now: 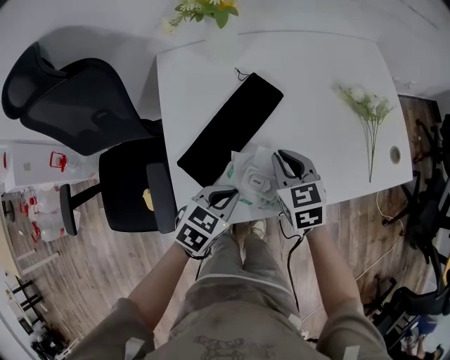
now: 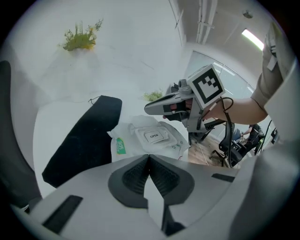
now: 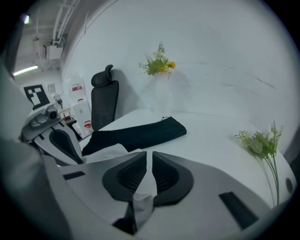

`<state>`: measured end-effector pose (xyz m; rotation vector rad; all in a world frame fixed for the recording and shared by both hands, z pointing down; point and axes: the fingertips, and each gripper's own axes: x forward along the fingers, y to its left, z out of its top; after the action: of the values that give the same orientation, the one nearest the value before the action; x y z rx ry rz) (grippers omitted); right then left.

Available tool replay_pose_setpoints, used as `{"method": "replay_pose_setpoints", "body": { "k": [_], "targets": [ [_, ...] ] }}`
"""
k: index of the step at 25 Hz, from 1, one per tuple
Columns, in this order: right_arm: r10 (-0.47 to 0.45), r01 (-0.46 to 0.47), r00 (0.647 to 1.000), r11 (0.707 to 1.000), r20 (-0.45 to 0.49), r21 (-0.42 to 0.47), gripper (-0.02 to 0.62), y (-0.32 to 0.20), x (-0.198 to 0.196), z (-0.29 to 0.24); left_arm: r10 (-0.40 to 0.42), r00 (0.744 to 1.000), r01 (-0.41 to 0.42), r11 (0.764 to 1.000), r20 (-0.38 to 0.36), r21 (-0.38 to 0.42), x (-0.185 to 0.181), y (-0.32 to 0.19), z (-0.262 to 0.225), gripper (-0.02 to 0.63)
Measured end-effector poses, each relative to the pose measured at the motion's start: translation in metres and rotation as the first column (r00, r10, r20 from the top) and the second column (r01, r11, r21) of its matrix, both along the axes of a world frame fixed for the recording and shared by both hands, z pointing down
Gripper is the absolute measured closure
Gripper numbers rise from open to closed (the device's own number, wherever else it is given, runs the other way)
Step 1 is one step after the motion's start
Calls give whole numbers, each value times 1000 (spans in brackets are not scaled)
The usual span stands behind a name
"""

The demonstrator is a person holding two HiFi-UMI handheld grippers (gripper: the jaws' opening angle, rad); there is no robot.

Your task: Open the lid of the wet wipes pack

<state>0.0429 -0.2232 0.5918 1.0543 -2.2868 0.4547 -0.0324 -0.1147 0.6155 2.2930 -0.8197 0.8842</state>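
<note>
The wet wipes pack (image 1: 247,176) is a white crinkled pouch lying near the front edge of the white table (image 1: 316,70). Its rectangular lid (image 2: 152,136), printed OPEN, lies flat and closed on top. My left gripper (image 1: 230,191) comes in from the near left, its jaws shut on the pack's near edge (image 2: 149,155). My right gripper (image 1: 278,156) reaches along the pack's right side. In the right gripper view its jaws (image 3: 149,153) are nearly together, with a crumpled fold of the pack's white wrapper pinched between the pads. From the left gripper view it hangs over the pack's far edge (image 2: 147,110).
A long black pouch (image 1: 228,126) lies diagonally just behind the pack. A spray of white flowers (image 1: 369,109) rests at the table's right, and a vase of flowers (image 1: 211,14) stands at the back. A black office chair (image 1: 77,105) sits left of the table.
</note>
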Motion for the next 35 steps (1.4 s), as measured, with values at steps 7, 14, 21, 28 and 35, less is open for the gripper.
{"method": "replay_pose_setpoints", "body": {
  "k": [7,14,21,28,35],
  "targets": [
    [40,-47,990,998,135,44,551,10,13,-71,-35,999,36,995,-19,95,-10,-23,-51,589],
    [63,-97,972,985,227,142,552,21,23,-154,-24,998,38,971,-62,238,-12,-44,-122,589],
    [53,-122,951,969,304,215,552,46,33,-218,-1,995,45,907,-103,419,-6,-48,-210,589],
    [34,-144,945,936,325,322,554,76,38,-270,26,988,55,858,-150,511,-3,-30,-264,589],
    [38,-154,947,925,320,348,557,105,40,-280,-15,983,114,827,-181,550,-13,-15,-284,589]
  ]
}}
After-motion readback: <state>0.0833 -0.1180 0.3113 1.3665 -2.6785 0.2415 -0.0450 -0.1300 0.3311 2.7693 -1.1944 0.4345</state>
